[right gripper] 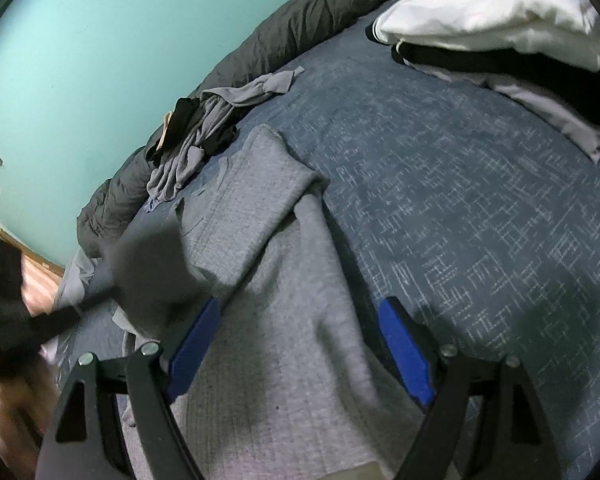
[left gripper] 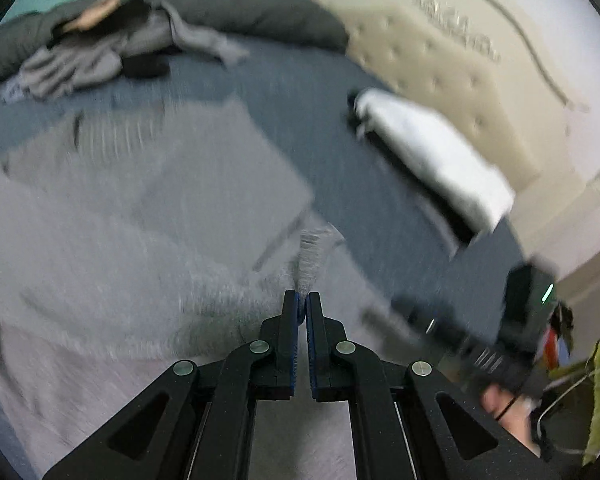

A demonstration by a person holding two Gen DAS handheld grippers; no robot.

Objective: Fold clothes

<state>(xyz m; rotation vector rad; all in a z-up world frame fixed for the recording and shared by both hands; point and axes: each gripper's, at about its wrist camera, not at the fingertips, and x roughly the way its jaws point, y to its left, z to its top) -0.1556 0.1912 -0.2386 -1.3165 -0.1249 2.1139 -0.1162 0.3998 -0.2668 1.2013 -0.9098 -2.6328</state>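
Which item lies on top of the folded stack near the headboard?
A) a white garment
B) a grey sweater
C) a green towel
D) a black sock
A: a white garment sits on top of the stack, over a black layer, near the beige headboard.
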